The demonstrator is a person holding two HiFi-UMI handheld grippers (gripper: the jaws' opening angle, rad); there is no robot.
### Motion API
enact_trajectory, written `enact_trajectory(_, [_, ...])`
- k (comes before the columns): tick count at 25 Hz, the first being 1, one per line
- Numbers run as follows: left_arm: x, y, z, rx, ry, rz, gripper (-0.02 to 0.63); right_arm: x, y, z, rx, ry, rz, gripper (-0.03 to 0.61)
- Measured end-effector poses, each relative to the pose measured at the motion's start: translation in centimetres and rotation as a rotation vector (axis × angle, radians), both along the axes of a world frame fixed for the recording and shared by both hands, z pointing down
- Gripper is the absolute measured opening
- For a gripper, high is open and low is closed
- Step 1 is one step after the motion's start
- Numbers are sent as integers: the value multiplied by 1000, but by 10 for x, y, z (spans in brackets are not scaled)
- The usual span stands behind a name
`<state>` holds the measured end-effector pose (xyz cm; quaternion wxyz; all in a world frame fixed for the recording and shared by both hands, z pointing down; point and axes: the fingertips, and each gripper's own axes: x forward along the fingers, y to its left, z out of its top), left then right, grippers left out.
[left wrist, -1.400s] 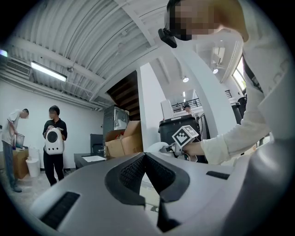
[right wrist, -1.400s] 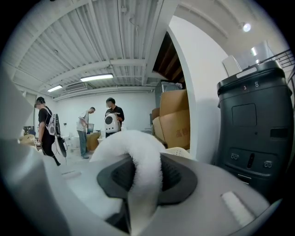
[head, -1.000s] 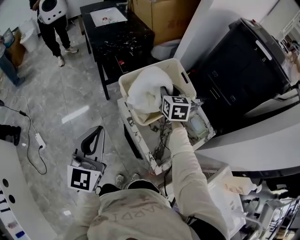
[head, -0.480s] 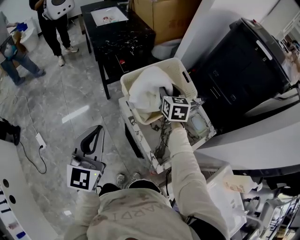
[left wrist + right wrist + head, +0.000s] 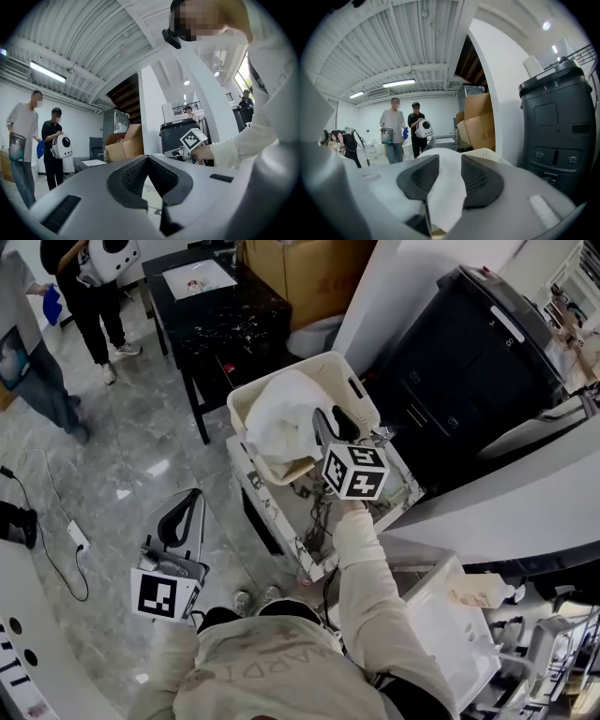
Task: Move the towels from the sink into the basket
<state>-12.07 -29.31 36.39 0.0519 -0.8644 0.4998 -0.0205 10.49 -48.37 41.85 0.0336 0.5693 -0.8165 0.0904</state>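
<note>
Head view: a white towel [image 5: 281, 418] lies heaped in the basket [image 5: 361, 381], just ahead of my right hand-held gripper [image 5: 323, 425]. Left gripper view: my left hand-held gripper [image 5: 147, 159] is closed and empty. Right gripper view: my jaws have just been opening, the towel loose in the gap; delivered, I judge.

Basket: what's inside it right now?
A heaped white towel fills most of the basket, rising above the rim. Anything beneath it, and the basket floor, is covered.

Towel [image 5: 281, 418] hides most of basket [image 5: 309, 362] interior; bystander [image 5: 23, 352] cut off at pic's L edge.
</note>
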Motion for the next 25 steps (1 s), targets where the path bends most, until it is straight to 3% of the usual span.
enact_trajectory(3, [4, 1, -2, 5, 5, 19, 5, 1, 15, -9, 16, -8, -4, 10])
enact_trajectory(25, [33, 19, -16, 41, 26, 155, 5, 20, 117, -32, 119, -20, 60, 10])
